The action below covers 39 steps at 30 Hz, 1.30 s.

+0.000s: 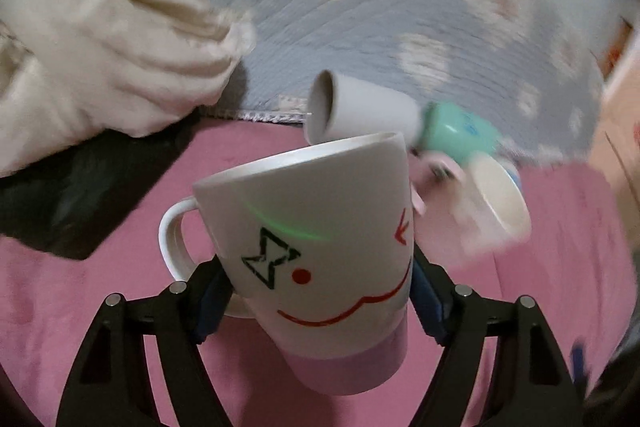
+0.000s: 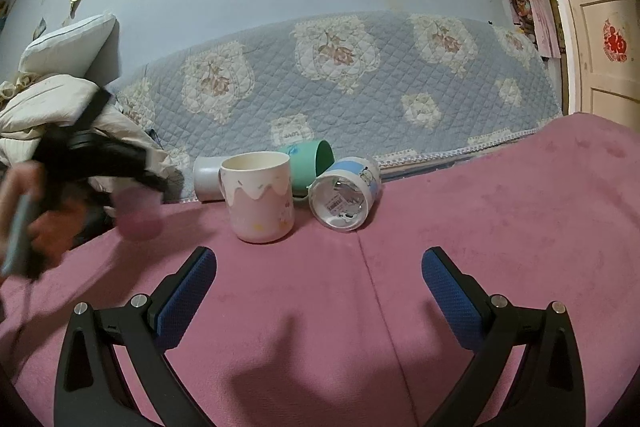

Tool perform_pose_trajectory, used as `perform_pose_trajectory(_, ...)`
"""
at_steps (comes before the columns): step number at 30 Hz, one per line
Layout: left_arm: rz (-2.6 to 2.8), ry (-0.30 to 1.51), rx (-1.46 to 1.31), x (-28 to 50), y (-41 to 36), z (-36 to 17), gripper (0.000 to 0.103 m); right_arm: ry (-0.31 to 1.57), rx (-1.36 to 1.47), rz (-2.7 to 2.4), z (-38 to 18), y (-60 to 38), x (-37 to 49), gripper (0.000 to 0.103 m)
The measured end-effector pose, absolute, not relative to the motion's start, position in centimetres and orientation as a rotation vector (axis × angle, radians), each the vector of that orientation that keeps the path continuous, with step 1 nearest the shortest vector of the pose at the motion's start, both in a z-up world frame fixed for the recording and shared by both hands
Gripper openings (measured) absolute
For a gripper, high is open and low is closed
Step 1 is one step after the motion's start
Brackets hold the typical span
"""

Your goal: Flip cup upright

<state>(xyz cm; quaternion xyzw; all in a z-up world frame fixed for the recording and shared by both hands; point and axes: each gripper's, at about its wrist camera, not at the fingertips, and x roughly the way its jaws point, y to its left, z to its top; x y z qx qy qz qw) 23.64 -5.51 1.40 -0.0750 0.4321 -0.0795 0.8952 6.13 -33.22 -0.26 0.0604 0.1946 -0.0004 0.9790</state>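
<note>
My left gripper (image 1: 316, 299) is shut on a white mug (image 1: 316, 247) with a pink base, red and black drawings and a handle on its left. The mug is tilted, rim up and away from me, above the pink cloth (image 1: 80, 307). In the right wrist view the left gripper (image 2: 92, 163) and the mug's pink base (image 2: 138, 215) show blurred at the left. My right gripper (image 2: 320, 291) is open and empty, low over the pink cloth (image 2: 480, 211), short of the other cups.
A pink-and-cream mug (image 2: 260, 195) stands upright. A grey cup (image 2: 206, 179), a green cup (image 2: 310, 163) and a blue-and-white cup (image 2: 346, 197) lie on their sides behind it. A quilted blue cover (image 2: 360, 79) and cream bedding (image 1: 100, 47) lie beyond.
</note>
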Motion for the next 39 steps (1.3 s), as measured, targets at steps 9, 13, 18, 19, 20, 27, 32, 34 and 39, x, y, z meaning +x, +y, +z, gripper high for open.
perform_pose_trajectory(9,-0.313,0.523,0.108,11.7,-9.3,1.8,0.076,0.393,0.127,-0.003,-0.3,-33.3,6.0,0.103)
perform_pose_trajectory(13,-0.286,0.588,0.147,13.0,-10.3,-0.1,0.076,0.400,0.147,-0.014,-0.4,-33.7,6.1,0.103)
perform_pose_trajectory(18,-0.296,0.731,0.129,14.6,-9.9,-1.8,0.073,0.415,0.179,-0.020,-0.6,-34.4,6.4,0.103)
perform_pose_trajectory(19,-0.302,0.738,0.129,14.2,-9.8,-1.8,0.073,0.414,0.178,-0.019,-0.7,-34.4,6.3,0.103)
perform_pose_trajectory(20,-0.302,0.741,0.143,13.8,-9.8,-1.9,0.073,0.413,0.175,-0.020,-0.7,-34.4,6.3,0.103)
perform_pose_trajectory(27,-0.320,0.688,0.186,10.8,-9.9,-1.6,0.081,0.410,0.171,-0.019,-0.6,-34.5,6.3,0.103)
perform_pose_trajectory(32,-0.365,0.533,0.210,7.1,-9.1,0.2,0.103,0.382,0.155,-0.004,-0.2,-34.1,5.8,0.103)
perform_pose_trajectory(34,-0.367,0.482,0.219,5.6,-8.5,0.7,0.103,0.353,0.134,0.023,0.2,-33.5,5.3,0.103)
perform_pose_trajectory(39,-0.296,0.346,0.123,2.9,-4.6,1.7,0.103,0.274,0.061,0.079,1.0,-31.5,3.7,0.103)
